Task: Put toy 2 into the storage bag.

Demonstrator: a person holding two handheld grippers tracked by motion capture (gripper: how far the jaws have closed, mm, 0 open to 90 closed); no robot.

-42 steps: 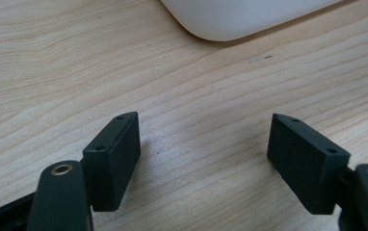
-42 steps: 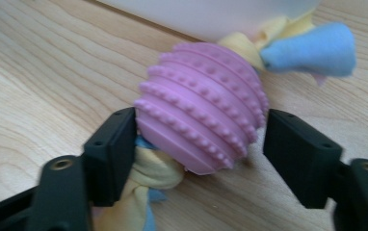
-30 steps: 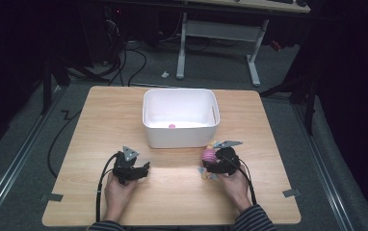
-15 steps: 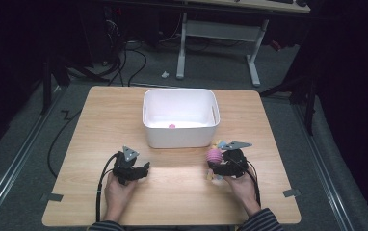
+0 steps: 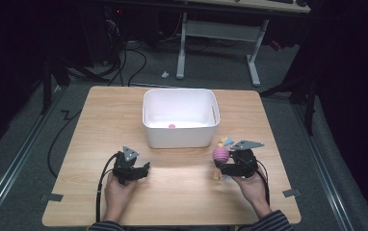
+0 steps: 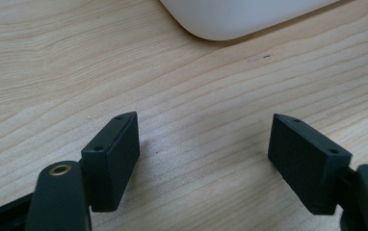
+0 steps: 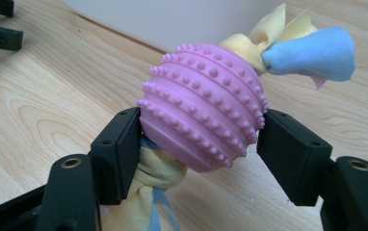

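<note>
Pink, studded rubber ball point(image 7: 202, 106) with yellow and blue fabric knots at either end was clamped between the jaws of the right gripper point(image 5: 228, 162), the pads pressing its sides. Toy sat off the tabletop in that grip, just beside the front right corner of the white tub point(image 5: 180, 139). One fabric tail hung below the jaws; the other stuck out toward the tub wall.

White tub stood in the middle of the wooden table point(image 5: 100, 115), open at the top, with one small pink thing point(image 5: 172, 126) lying on its floor near the front wall. What that thing was could not be told.

Left gripper point(image 5: 135, 169) rested in front of the tub's front left corner, jaws spread wide over bare wood with nothing between them.

Judgement: the step in hand looked like the carry, toy grasped and lifted, not yet over the tub. Next move would call for raising the toy above the tub's front rim, bringing it over the opening, and only then releasing. Hanging tail might catch on the rim if the lift were too low. Left gripper appeared idle.
</note>
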